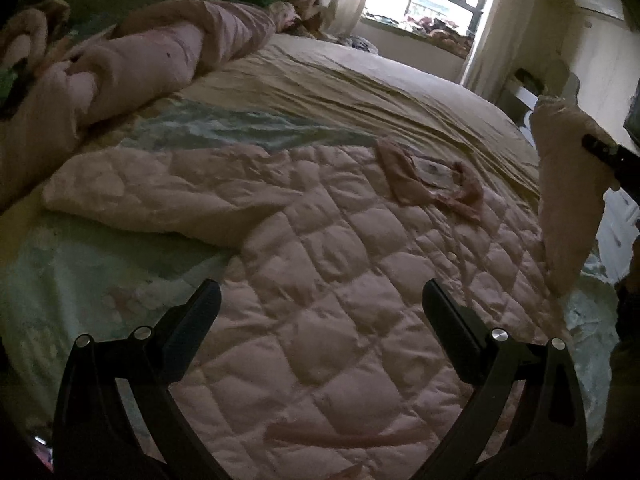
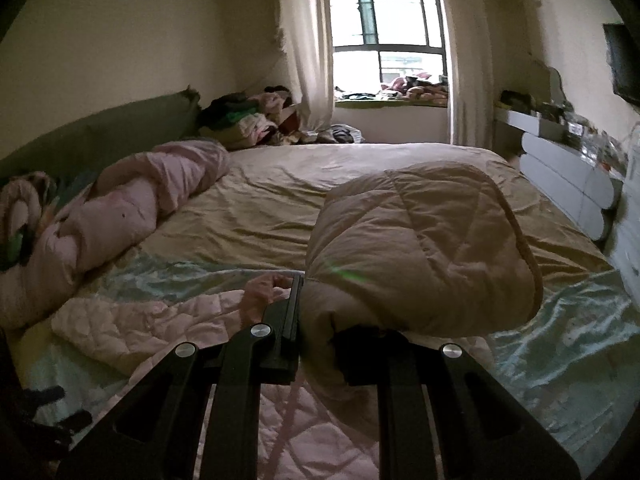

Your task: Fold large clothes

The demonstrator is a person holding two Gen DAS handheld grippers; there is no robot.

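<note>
Quilted garment [image 1: 328, 280]: a large pale-pink padded piece, stitched in a diamond pattern, lying spread across the near part of the bed [image 1: 400, 80], over a pale-green sheet [image 1: 80, 264] and beside a tan cover [image 2: 260, 208]. Its lower edge is cut off by the frame in the left wrist view, so the full outline cannot be confirmed. A padded sleeve or flap extends to the left, creased and lying flat. A rumpled pink lining or collar area [image 1: 432, 180] sits near the garment's far end; its exact form is hard to make out. The right gripper [image 2: 320, 344] is clamped on one raised portion of the garment, which bulges up and over the jaws and hides the right finger almost entirely; only the left finger's edge is clear. From the left wrist view this lifted portion hangs at the right edge, with the right gripper only partly in frame. The left gripper [image 1: 320, 320] stands wide apart above the garment's middle, with nothing between its fingers. A rolled pink duvet [image 2: 132, 204] lies along the headboard side, well apart. The heap of clothes [image 2: 248, 120] by the window is too dim to itemise.
</note>
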